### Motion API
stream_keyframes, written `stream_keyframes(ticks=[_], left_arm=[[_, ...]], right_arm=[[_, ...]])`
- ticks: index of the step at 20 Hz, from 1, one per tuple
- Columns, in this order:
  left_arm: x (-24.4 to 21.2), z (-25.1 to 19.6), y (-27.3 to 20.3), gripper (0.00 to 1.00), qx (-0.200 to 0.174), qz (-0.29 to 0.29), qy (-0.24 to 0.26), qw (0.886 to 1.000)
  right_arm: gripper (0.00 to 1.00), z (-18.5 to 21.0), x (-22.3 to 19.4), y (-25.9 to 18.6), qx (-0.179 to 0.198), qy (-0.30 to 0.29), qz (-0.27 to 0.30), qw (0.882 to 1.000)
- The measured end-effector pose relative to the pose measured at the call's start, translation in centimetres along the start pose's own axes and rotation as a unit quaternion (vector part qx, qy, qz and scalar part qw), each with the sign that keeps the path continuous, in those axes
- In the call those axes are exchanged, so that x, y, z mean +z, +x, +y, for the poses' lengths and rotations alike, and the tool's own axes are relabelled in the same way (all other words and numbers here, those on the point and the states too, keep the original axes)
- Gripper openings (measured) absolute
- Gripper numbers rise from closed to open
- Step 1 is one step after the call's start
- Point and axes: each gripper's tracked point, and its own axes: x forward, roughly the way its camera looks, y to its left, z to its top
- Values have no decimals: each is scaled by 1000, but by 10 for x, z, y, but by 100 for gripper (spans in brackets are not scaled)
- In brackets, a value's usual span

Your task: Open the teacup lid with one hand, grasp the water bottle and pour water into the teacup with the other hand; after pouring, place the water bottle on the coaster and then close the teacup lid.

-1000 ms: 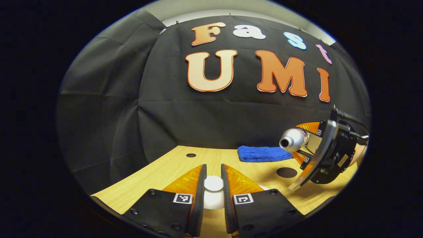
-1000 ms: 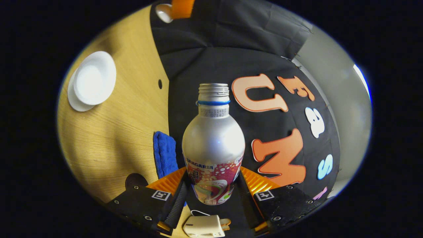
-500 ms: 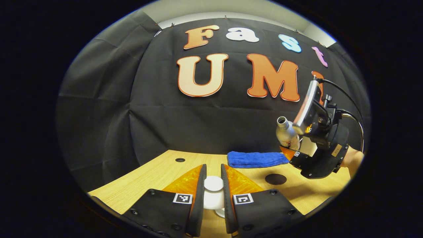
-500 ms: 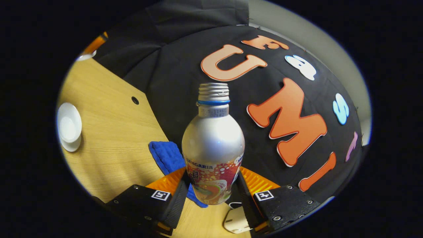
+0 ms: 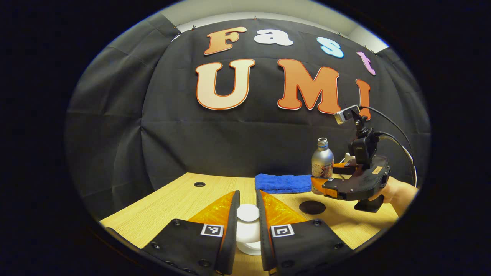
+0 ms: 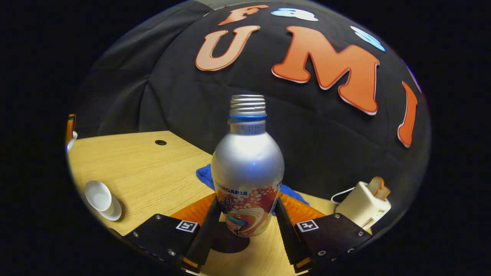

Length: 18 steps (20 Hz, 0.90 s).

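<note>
**Bottle upright over coaster, lid pinched off cup**

Left gripper view: Left claw (image 5: 248, 226) pinching the white lid (image 5: 247, 213) by its knob, fingers (image 5: 229, 226) pressed against both sides. Lid held clear of the worktop (image 5: 180, 203). White rim just under the lid, between the fingertips; cannot tell whether cup or saucer. Ahead and right of the claw, a blue towel (image 5: 284, 183) lying flat near the wall. Closer and further right, the round dark coaster (image 5: 312, 207) on the worktop. Above and just beyond the coaster, the right claw (image 5: 321, 178) gripping the bottle (image 5: 322, 164), held upright, cap off, mouth open. Hand (image 5: 391, 191) on the handle at far right, cables looping up behind it.

Right gripper view: Right claw (image 6: 247, 226) clamped on the bottle (image 6: 247, 168), both fingers (image 6: 207, 230) pressing its printed lower half. Bottle upright, threaded neck bare, blue ring under the threads. Directly beneath the bottle's base, the coaster (image 6: 226, 243), partly hidden; whether the base touches it cannot be told. Behind the bottle, the towel (image 6: 205, 174). Far left of the claw, the open white cup (image 6: 99, 195) on its saucer (image 6: 114, 211), well apart from the bottle. Right of the claw, a small white toaster (image 6: 362, 205) with bread in its slot.
</note>
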Motion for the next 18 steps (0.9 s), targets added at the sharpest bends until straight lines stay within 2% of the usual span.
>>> stream_keyframes(ticks=[4, 7, 8, 9, 10, 12, 17, 18], left_arm=[[-10, -5, 5, 31, -1, 11, -2, 1000], [-17, -9, 11, 29, 2, 19, 1, 1000], [-20, -11, 13, 31, 1, 23, -1, 1000], [-22, -12, 14, 28, 1, 26, -3, 1000], [-25, -12, 17, 31, 2, 29, -3, 1000], [-33, -14, 20, 31, 2, 36, -4, 999], [-49, -20, 29, 31, -2, 56, -16, 998], [-56, -21, 29, 31, -3, 62, -17, 998]], right_arm=[[78, 8, -18, 4, 28, 55, 24, 998], [78, 12, -31, 9, 34, 75, 33, 996], [78, 15, -36, 10, 35, 83, 39, 995], [78, 15, -39, 10, 39, 91, 45, 994], [78, 16, -44, 11, 40, 97, 49, 993], [78, 20, -53, 11, 44, 99, 61, 992], [78, 21, -54, 10, 43, 124, 48, 990], [76, 20, -54, 11, 43, 123, 49, 990]])
